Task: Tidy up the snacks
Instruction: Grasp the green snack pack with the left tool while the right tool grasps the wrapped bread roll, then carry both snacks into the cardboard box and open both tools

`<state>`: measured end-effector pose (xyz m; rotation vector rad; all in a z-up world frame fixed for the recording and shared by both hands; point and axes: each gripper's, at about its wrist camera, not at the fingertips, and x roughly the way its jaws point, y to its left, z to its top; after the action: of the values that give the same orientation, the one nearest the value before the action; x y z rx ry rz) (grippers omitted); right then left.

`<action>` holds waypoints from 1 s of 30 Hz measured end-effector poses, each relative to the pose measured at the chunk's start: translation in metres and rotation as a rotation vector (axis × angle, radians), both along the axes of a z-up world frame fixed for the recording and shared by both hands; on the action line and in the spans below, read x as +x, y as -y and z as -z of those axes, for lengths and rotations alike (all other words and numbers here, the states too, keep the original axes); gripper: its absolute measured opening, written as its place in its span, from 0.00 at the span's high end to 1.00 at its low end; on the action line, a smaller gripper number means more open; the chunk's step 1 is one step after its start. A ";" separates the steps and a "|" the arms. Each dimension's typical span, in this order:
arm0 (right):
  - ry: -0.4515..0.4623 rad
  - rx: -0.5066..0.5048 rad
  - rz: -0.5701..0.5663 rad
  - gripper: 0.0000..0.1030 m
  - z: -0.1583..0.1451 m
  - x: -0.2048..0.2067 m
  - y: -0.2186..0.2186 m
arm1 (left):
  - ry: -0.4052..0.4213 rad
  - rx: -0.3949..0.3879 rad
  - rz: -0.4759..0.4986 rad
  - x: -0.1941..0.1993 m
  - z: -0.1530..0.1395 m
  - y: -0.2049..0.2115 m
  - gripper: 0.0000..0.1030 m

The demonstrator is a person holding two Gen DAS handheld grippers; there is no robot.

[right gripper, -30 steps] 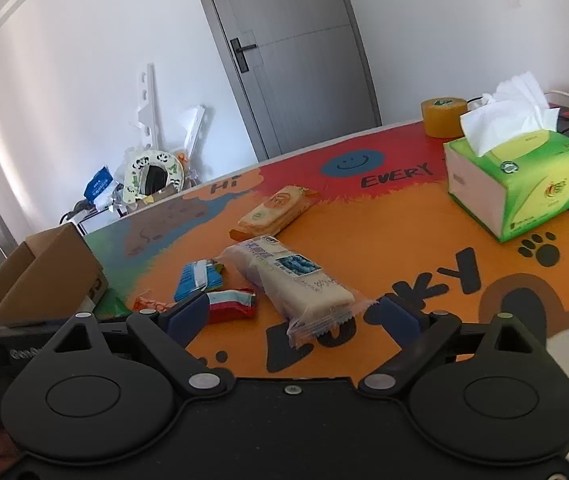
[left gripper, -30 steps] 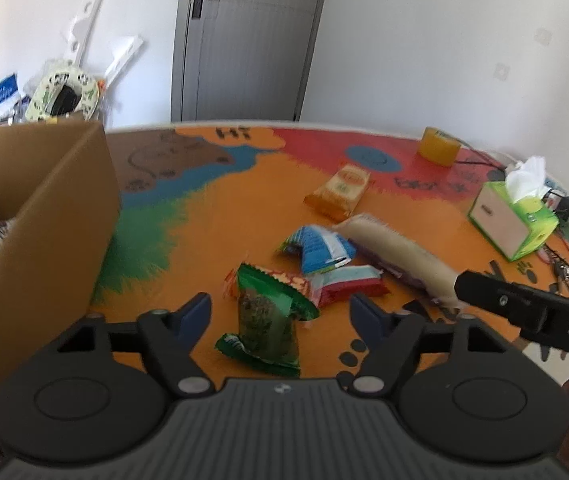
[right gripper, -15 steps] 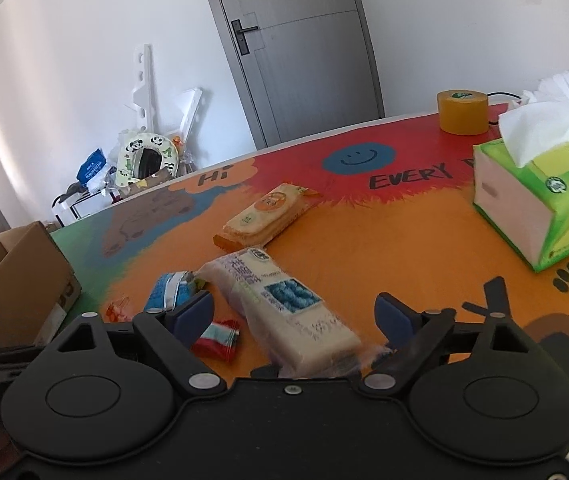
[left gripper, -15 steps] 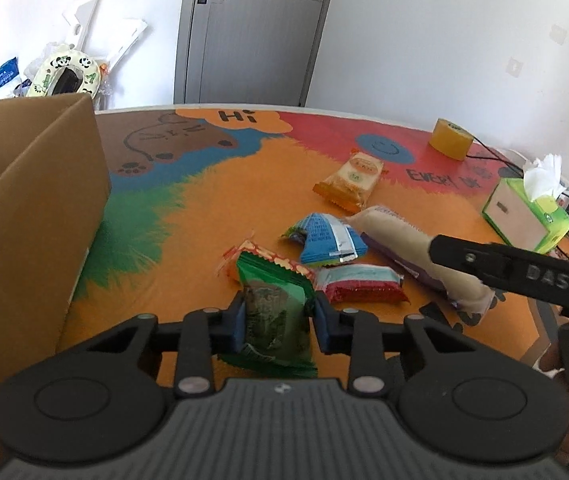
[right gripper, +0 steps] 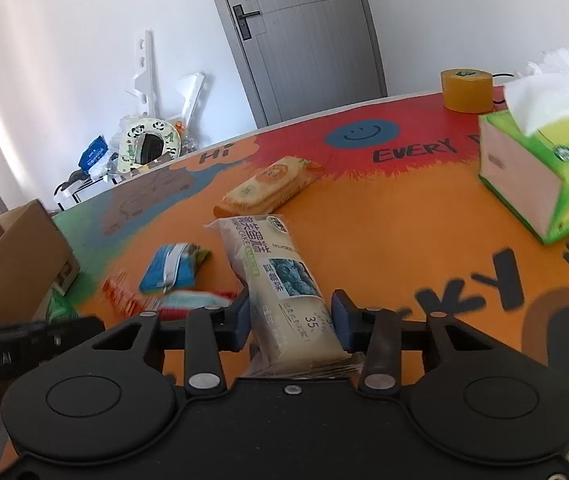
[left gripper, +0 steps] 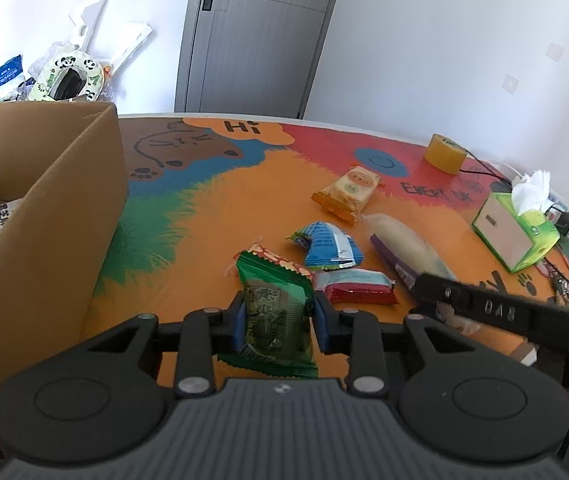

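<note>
My left gripper (left gripper: 280, 314) is shut on a green snack packet (left gripper: 272, 300), low over the colourful table (left gripper: 212, 216). My right gripper (right gripper: 292, 318) is closing its jaws around a long pale cake pack (right gripper: 280, 276), and both pads touch the pack's sides. In the left wrist view that cake pack (left gripper: 404, 240) lies to the right, with the right gripper's black finger (left gripper: 484, 308) across its near end. Loose on the table are a blue packet (left gripper: 326, 244), a red packet (left gripper: 356, 288) and an orange cracker pack (left gripper: 348, 190).
An open cardboard box (left gripper: 44, 220) stands at the table's left side with a packet inside. A green tissue box (right gripper: 544, 172) and a yellow tape roll (right gripper: 466, 90) sit at the far right. Cables (left gripper: 560, 280) lie by the right edge. Behind the table are a grey door and clutter.
The left jaws closed on the green packet and stayed there. The right gripper moved forward over the cake pack and its jaws came in from wide apart to the pack's sides.
</note>
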<state>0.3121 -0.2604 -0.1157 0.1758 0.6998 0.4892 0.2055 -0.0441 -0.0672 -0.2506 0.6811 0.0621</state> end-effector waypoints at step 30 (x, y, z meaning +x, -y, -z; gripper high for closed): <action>0.065 0.221 0.052 0.72 -0.032 -0.084 0.028 | 0.109 -0.030 0.032 -0.069 -0.027 -0.007 0.69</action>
<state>0.2278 -0.2881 -0.0834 0.3829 0.5750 0.5194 0.1362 -0.0375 -0.0398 -0.2696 0.5773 0.0072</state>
